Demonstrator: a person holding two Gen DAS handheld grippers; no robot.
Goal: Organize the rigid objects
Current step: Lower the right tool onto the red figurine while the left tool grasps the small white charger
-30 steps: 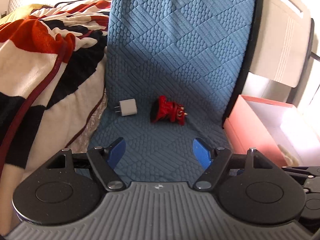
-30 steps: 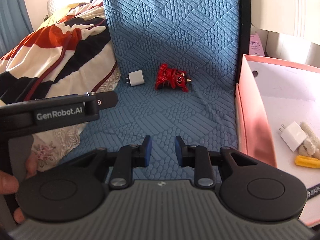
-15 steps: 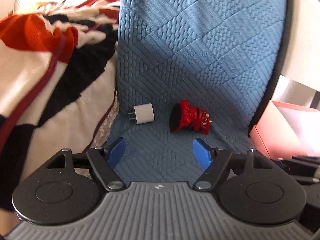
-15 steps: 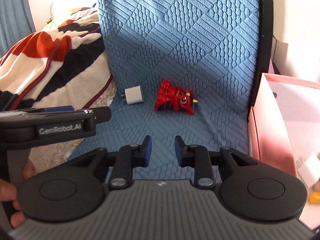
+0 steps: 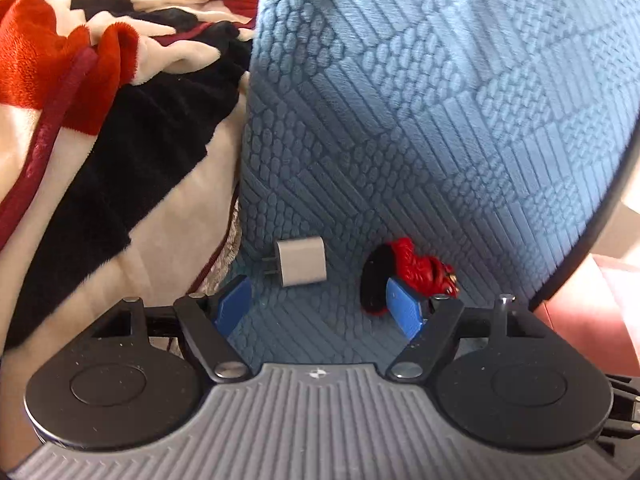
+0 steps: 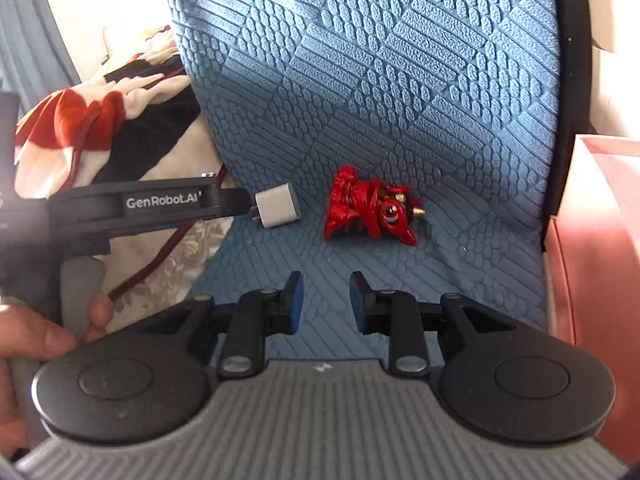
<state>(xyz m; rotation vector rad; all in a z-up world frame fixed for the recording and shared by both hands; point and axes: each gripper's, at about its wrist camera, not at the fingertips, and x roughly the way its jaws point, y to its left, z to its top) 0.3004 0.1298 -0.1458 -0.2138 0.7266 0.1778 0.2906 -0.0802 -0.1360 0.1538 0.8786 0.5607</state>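
Note:
A white plug charger (image 5: 301, 261) and a red lion figurine (image 5: 416, 270) lie side by side on a blue textured seat cushion (image 5: 400, 120). My left gripper (image 5: 320, 308) is open, just short of the charger, its right fingertip overlapping the figurine's black base. In the right wrist view the charger (image 6: 279, 205) lies left of the figurine (image 6: 370, 210). My right gripper (image 6: 325, 300) is open a little and empty, a short way in front of the figurine. The left gripper's body (image 6: 160, 204) reaches toward the charger.
A red, black and cream blanket (image 5: 100, 140) is heaped to the left of the cushion. A pink box (image 6: 600, 260) stands at the right edge. The cushion's upright back rises behind the objects.
Both grippers have moved forward toward the charger and figurine, which now appear larger and closer. The left gripper's fingers now reach the objects. Neither gripper's opening has changed.

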